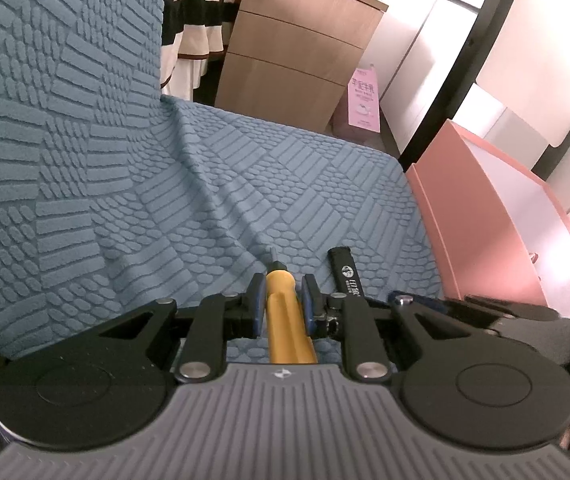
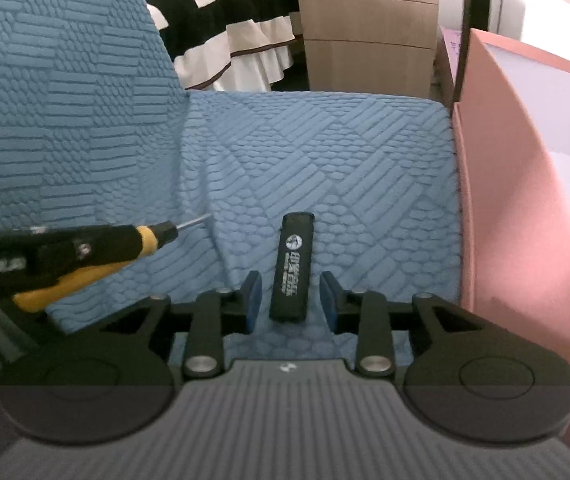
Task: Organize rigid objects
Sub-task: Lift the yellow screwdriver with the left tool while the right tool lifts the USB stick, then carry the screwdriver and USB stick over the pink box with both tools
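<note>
Gripped between the blue pads of the left hand-held gripper point(image 1: 281, 300) is a yellow-handled screwdriver point(image 1: 283, 312), its handle running back toward the camera in the lower middle of the left wrist view and its thin metal shaft pointing up the frame over the blue textured cover point(image 1: 245, 184); the jaws are clenched on the handle. Just right of that, a black lighter point(image 1: 345, 270) with white print lies on the cover. In the right wrist view the same lighter point(image 2: 293, 268) lies lengthwise in the lower middle of the frame, between the spread pads of the right hand-held gripper point(image 2: 291, 300), which is released: a gap of blue cover shows on each side of the lighter and neither pad touches it. A pink box point(image 2: 517, 208) stands along the right edge of the cover. A wooden drawer cabinet point(image 1: 297, 48) stands in the upper middle, with striped fabric point(image 2: 229, 24) beside it.
</note>
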### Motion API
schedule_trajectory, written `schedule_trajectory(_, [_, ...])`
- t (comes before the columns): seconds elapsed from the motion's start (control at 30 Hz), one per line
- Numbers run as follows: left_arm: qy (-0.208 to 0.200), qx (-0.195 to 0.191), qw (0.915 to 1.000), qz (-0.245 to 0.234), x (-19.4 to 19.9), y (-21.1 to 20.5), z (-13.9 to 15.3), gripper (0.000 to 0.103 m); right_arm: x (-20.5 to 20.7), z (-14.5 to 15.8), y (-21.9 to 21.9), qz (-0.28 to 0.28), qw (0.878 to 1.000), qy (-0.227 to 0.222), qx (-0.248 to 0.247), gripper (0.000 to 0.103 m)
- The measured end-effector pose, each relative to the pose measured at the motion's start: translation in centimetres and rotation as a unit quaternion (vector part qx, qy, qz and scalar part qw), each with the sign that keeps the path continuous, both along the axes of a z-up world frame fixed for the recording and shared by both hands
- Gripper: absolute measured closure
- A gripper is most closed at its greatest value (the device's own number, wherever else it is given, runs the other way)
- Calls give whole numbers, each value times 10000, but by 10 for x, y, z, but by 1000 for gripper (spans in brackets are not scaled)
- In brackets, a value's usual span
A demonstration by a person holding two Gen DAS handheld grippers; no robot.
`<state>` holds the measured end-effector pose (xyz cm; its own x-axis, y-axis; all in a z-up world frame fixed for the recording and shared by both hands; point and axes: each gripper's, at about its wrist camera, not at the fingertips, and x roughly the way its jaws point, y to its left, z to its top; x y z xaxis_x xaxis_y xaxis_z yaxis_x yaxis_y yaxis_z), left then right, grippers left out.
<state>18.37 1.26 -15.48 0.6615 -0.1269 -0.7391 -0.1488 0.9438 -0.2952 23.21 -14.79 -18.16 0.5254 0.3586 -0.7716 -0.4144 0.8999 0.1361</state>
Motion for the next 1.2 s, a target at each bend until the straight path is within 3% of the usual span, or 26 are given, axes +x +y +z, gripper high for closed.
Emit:
schedule_trajectory(0.27, [9, -43, 10000, 60, 1, 6, 0, 81, 17, -18, 19, -8, 9994, -34, -354, 70])
schedule_trajectory(0.33, [7, -65, 10000, 73, 1, 7, 0, 81, 15, -19, 22, 47, 9988, -120, -469, 77])
schedule_trajectory(0.47, [-23, -110, 9999, 58, 2, 7, 2, 81, 13, -16, 23, -57, 9985, -86, -536, 77])
schedule_trajectory(0.87, [-107, -194, 9998, 16, 2, 3, 13, 81, -17, 35, -13, -292, 9992, -286, 39, 77])
schedule_trajectory(1.2, [-379, -219, 9990, -73, 3, -16, 58, 81, -22, 93, -44, -320, 9980, -436, 342, 77])
